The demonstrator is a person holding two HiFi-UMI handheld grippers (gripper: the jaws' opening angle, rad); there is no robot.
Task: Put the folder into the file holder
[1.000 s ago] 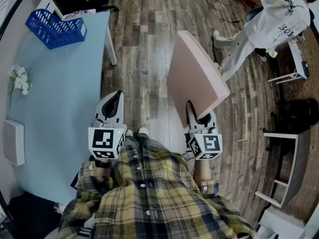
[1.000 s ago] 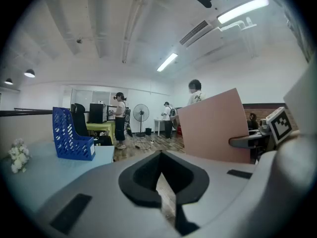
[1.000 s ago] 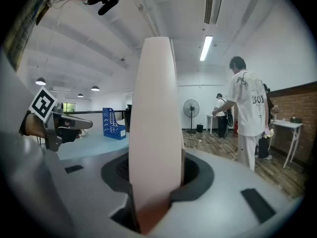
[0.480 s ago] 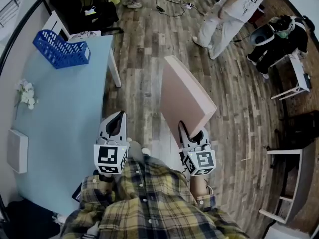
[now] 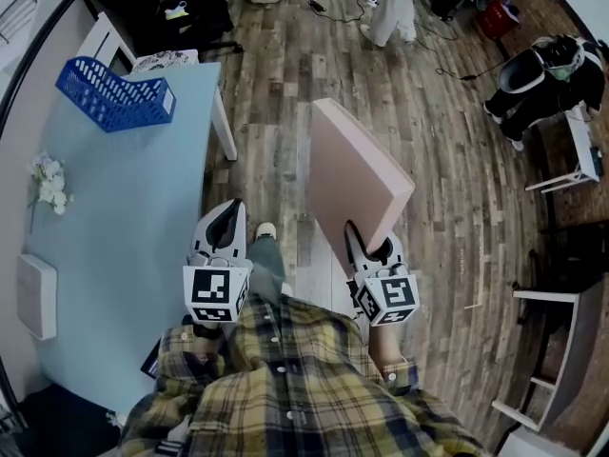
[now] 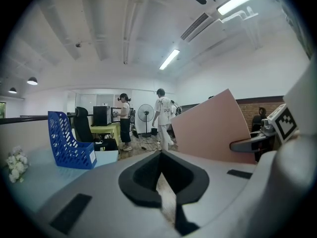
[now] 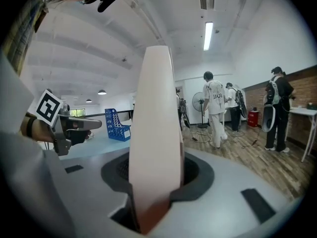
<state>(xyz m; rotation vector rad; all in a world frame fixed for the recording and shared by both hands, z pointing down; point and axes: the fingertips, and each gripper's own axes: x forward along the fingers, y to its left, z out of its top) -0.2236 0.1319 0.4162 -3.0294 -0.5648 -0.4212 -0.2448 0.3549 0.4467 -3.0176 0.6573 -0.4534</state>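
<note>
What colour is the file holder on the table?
The file holder is blue, clearest in the head view.

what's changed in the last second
The person has walked on: the holder and table sit lower in the head view, and the bystander in white has almost left its top edge. Same as before: right gripper clamps the folder, left gripper shut and empty.

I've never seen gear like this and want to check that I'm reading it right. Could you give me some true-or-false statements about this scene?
1. The right gripper is clamped on the pink folder. True.
2. The folder sits inside the blue file holder. False: it is held over the wooden floor, apart from the holder.
3. The file holder stands on the light blue table. True.
4. The left gripper carries a second folder. False: nothing is between its jaws.
</note>
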